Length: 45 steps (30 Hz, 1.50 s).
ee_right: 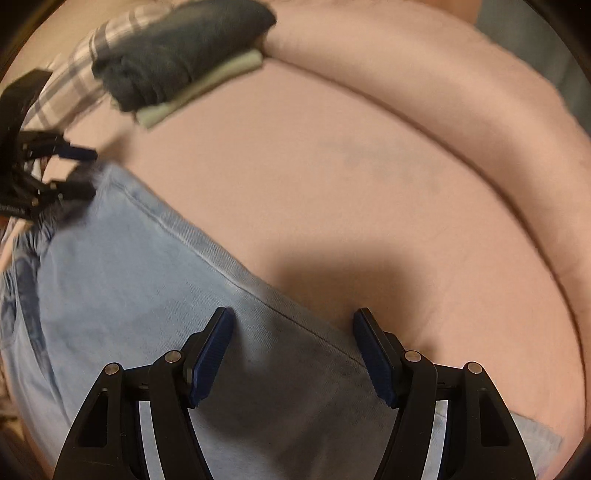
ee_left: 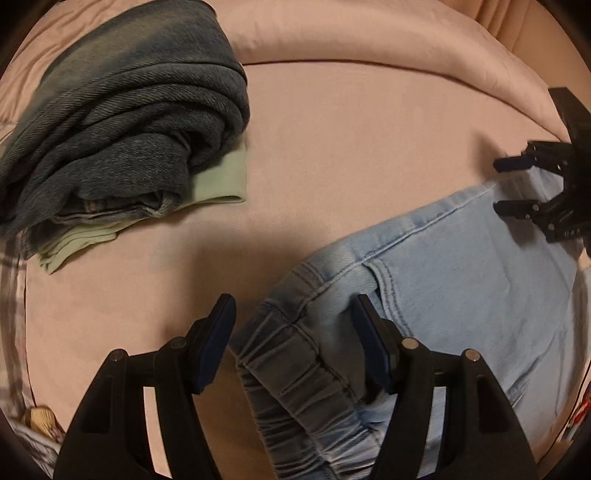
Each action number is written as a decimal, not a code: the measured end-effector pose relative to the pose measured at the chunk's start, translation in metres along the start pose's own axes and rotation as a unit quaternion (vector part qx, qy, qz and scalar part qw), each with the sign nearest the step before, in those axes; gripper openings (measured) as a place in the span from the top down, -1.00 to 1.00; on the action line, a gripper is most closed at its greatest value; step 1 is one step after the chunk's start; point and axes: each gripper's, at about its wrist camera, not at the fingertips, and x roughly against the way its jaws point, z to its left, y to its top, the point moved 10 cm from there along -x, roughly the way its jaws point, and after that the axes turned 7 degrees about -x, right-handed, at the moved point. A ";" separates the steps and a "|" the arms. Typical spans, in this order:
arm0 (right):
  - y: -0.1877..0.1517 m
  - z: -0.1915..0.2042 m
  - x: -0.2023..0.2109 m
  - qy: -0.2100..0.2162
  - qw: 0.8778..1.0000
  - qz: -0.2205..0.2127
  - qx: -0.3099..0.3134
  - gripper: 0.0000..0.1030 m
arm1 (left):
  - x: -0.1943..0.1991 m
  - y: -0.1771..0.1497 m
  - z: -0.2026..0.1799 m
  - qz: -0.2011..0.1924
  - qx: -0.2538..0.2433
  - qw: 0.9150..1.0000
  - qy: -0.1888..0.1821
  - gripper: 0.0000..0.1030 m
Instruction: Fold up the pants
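Observation:
Light blue jeans [ee_left: 461,280] lie flat on a pink bed sheet [ee_left: 332,147]. In the left wrist view my left gripper [ee_left: 293,314] is open over the gathered elastic waistband [ee_left: 295,387], its right finger resting on the denim. My right gripper [ee_left: 502,186] shows at the far right, open over the leg end. In the right wrist view my right gripper [ee_right: 293,323] is open, straddling the upper edge of the jeans [ee_right: 129,277]. My left gripper [ee_right: 86,171] shows at the far left, open at the waistband.
A folded stack of dark blue jeans [ee_left: 122,122] on a pale green garment [ee_left: 218,181] sits at the back left; it also shows in the right wrist view [ee_right: 177,51]. A pink pillow [ee_left: 351,33] lies behind. A plaid cloth [ee_right: 74,85] lies by the stack.

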 end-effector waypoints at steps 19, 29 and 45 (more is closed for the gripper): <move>0.012 0.042 0.029 -0.045 0.997 0.016 0.068 0.28 | 0.030 0.019 0.011 -0.047 0.022 0.999 0.003 -0.23; -0.003 0.019 0.018 -0.057 0.997 0.045 0.000 0.25 | 0.007 0.029 -0.008 -0.003 0.001 0.999 0.034 0.36; -0.082 0.077 0.228 -0.155 0.974 -0.161 0.029 0.81 | 0.182 -0.021 -0.070 -0.210 -0.109 0.956 0.174 0.48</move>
